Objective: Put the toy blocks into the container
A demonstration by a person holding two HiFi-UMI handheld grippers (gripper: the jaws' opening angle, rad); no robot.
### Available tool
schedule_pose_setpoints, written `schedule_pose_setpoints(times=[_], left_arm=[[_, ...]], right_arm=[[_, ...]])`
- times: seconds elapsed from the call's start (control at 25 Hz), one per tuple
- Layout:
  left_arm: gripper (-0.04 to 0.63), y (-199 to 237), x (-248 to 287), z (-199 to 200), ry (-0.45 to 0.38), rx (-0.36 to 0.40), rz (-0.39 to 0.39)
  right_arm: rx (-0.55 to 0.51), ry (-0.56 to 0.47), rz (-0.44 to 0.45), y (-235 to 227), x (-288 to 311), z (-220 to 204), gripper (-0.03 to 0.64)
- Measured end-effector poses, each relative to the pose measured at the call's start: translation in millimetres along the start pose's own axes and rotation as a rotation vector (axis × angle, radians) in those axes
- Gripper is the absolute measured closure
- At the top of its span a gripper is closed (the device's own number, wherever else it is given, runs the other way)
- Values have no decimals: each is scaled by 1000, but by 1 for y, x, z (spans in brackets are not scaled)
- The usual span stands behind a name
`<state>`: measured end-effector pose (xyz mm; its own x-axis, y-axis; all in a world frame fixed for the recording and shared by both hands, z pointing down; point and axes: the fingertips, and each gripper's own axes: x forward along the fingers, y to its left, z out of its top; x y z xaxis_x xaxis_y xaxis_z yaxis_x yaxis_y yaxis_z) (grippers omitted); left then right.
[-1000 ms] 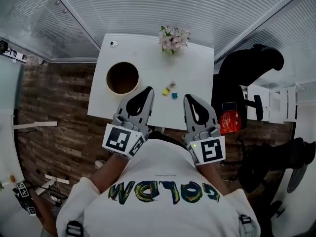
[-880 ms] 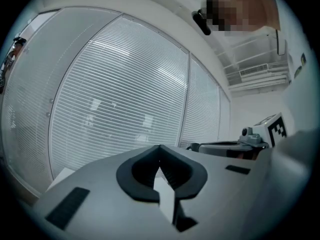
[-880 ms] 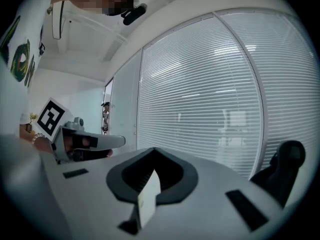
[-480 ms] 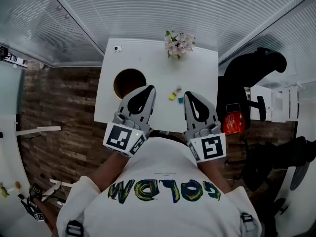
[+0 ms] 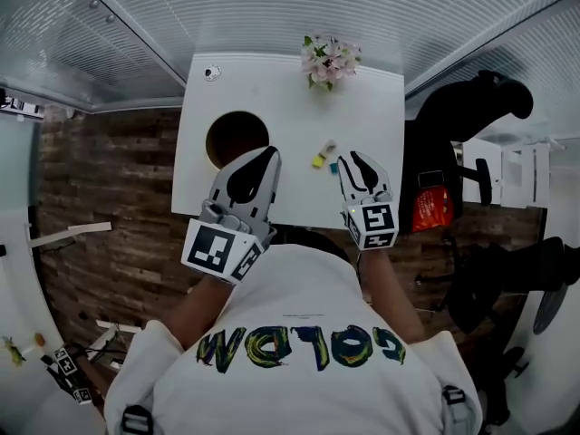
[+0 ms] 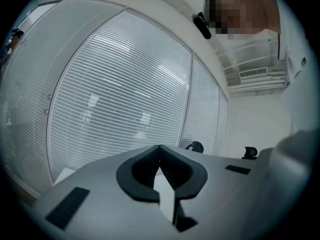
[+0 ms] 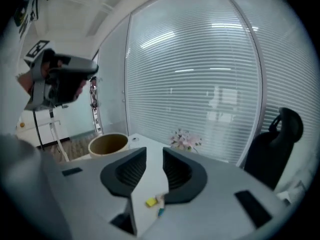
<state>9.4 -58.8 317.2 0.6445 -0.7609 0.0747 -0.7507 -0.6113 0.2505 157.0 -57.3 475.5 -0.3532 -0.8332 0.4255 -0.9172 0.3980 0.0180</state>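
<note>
On the white table (image 5: 281, 107) lie three small blocks close together: a yellow block (image 5: 318, 161), a teal block (image 5: 333, 168) and a pale block (image 5: 328, 148). The round brown container (image 5: 237, 139) stands to their left. My right gripper (image 5: 351, 158) hangs low just right of the blocks. Its jaws have just been opening and nothing is between them. In the right gripper view (image 7: 155, 156) the yellow block (image 7: 151, 202) and teal block (image 7: 160, 212) show through the gap. My left gripper (image 5: 269, 152) hovers by the container, shut and empty (image 6: 160, 149).
A pot of pink flowers (image 5: 330, 60) stands at the table's far edge, with a small white round object (image 5: 211, 73) at the far left corner. A black office chair (image 5: 462, 116) and a red item (image 5: 430, 208) are off the table's right side. Blinds line the walls.
My right gripper has dropped toward the table and come up beside the blocks. My left gripper has shifted slightly near the container.
</note>
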Motion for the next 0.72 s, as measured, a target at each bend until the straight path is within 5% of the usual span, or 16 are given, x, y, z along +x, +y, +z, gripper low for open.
schedule_pose_setpoints(times=[0.28,0.72], left_arm=[[586,4,-7,-16,39,-21,19],[586,20,-16,-43,97,-47,56]], right_arm=[[39,210,9,-15,46,-111,463],[81,426,20,-22,89,-213,428]])
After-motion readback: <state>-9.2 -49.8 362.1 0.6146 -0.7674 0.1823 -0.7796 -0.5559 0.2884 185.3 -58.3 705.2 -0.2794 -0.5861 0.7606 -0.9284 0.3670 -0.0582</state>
